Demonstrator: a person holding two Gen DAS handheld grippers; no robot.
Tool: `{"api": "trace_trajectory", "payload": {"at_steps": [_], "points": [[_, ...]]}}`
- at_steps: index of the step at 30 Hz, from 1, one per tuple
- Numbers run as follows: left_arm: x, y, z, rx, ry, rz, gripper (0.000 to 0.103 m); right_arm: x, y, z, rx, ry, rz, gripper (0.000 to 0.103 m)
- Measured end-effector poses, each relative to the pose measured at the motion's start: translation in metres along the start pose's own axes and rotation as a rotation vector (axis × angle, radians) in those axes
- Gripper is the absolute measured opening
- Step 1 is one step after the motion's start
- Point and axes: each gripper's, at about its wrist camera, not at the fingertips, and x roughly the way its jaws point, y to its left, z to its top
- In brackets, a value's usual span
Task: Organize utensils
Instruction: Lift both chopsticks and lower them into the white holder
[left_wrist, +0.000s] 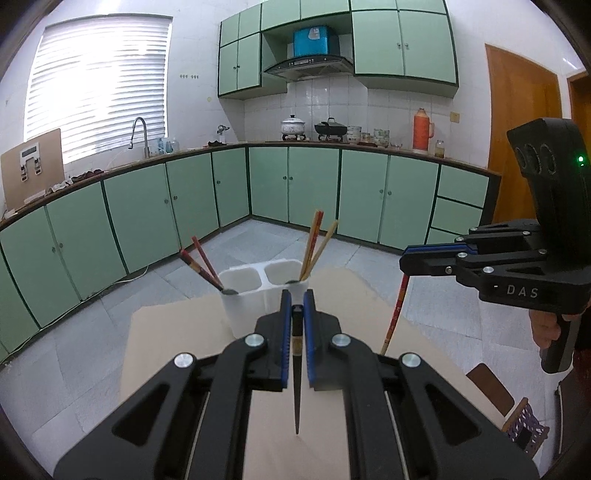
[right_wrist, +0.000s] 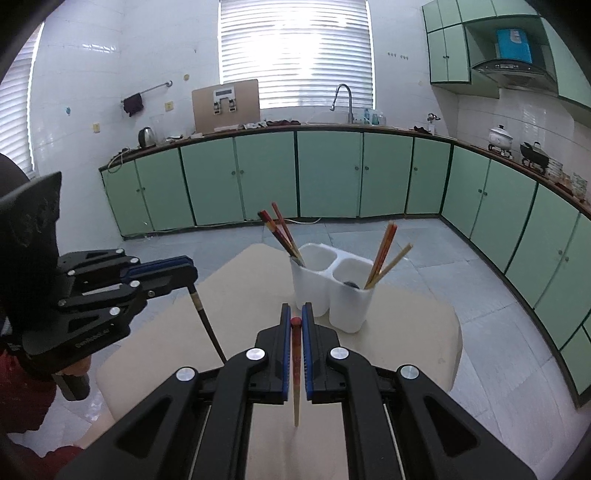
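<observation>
A white two-compartment utensil holder (left_wrist: 255, 295) (right_wrist: 332, 291) stands on a beige table (left_wrist: 177, 332) (right_wrist: 406, 332). One compartment holds dark red chopsticks (left_wrist: 201, 264) (right_wrist: 280, 234), the other holds lighter tan and red chopsticks (left_wrist: 317, 247) (right_wrist: 386, 258). My left gripper (left_wrist: 296, 306) (right_wrist: 184, 271) is shut on a dark chopstick (left_wrist: 296, 387) (right_wrist: 208, 325) that hangs tip down. My right gripper (right_wrist: 295, 317) (left_wrist: 406, 264) is shut on a red and tan chopstick (right_wrist: 296, 376) (left_wrist: 395, 314), also hanging tip down. Both grippers are above the table, short of the holder.
Green kitchen cabinets (left_wrist: 184, 199) (right_wrist: 332, 173) run along the walls under a counter with a sink tap (left_wrist: 142, 134) (right_wrist: 345, 101), pots (left_wrist: 293, 125) and a red thermos (left_wrist: 423, 129). A chair (left_wrist: 517, 417) stands at the table's right. A person's hand (left_wrist: 546, 325) holds the right gripper.
</observation>
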Motion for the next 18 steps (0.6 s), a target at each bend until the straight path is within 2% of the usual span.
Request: {"api": "trace_trajectory", "payload": {"at_steps": [6, 10, 18], "points": [[0.002, 0.006, 0.029, 0.001, -0.054, 0.004, 0.006, -0.004, -0.01, 0.033, 0.003, -0.062, 0.016, 0.006], [0.006, 0.011, 0.061, 0.004, -0.116, 0.018, 0.006, -0.005, -0.018, 0.066, 0.007, -0.121, 0.01, 0.006], [0.036, 0.023, 0.128, 0.019, -0.224, 0.072, 0.006, 0.01, -0.043, 0.13, 0.018, -0.212, -0.049, 0.006]]}}
